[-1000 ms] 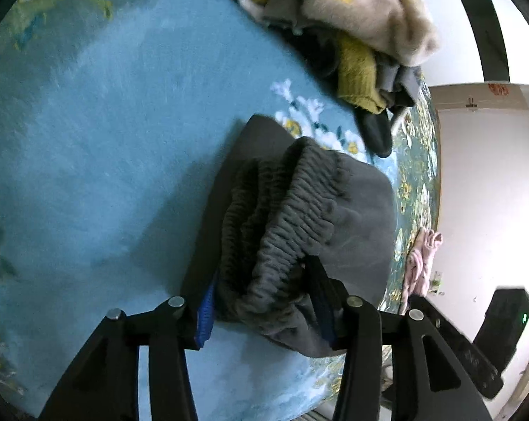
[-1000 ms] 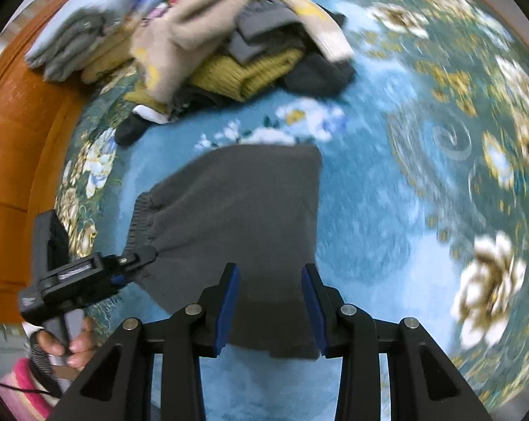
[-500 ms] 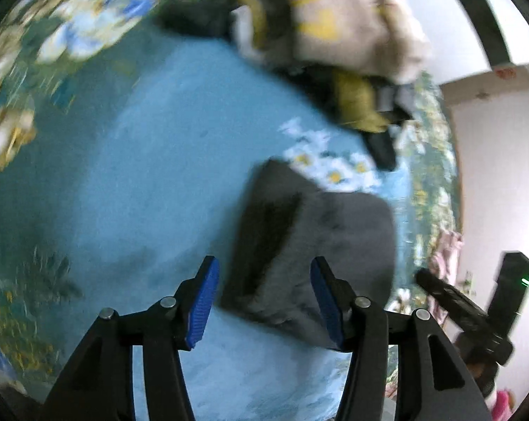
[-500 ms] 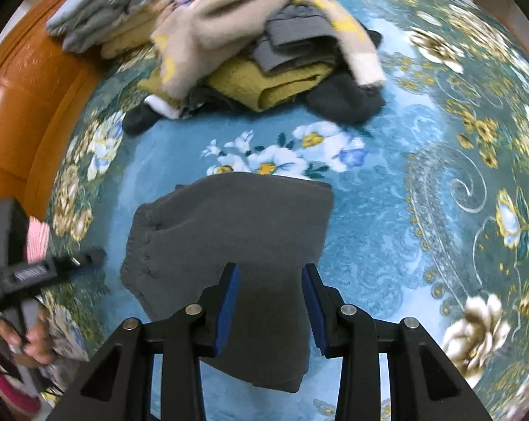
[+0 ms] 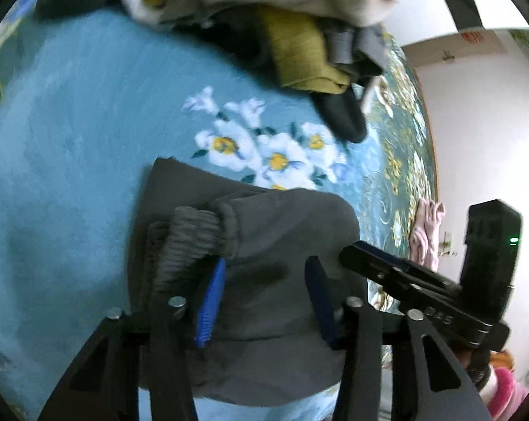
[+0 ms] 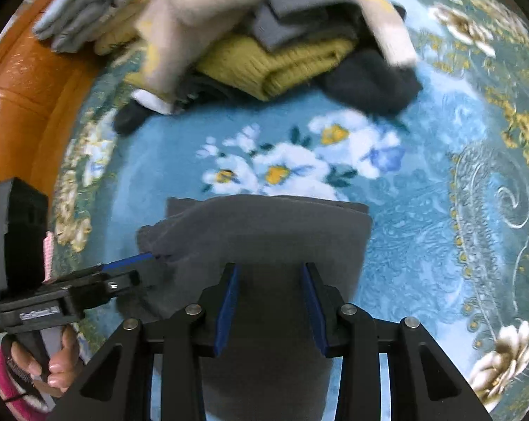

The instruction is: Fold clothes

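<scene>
A folded dark grey garment (image 5: pixel 275 231) (image 6: pixel 264 235) with a ribbed elastic waistband (image 5: pixel 187 242) lies on the blue floral blanket (image 5: pixel 71 140). My left gripper (image 5: pixel 264 291) is open, its jaws astride the garment's near edge beside the waistband. My right gripper (image 6: pixel 269 298) is open too, its jaws over the opposite edge of the garment. Each gripper shows in the other's view: the left one (image 6: pixel 141 263) at the garment's left edge, the right one (image 5: pixel 352 256) at its right edge.
A pile of unfolded clothes (image 6: pixel 264 35) (image 5: pixel 282 17), beige, mustard, grey and black, lies behind the garment. An orange wooden bed frame (image 6: pixel 22 98) runs along the left. A pink cloth (image 5: pixel 425 231) lies by the white wall (image 5: pixel 481 140).
The left gripper let go of the waistband, pulled back, then came in again over the garment's edge. The right gripper moved forward over the garment. The garment now lies flatter.
</scene>
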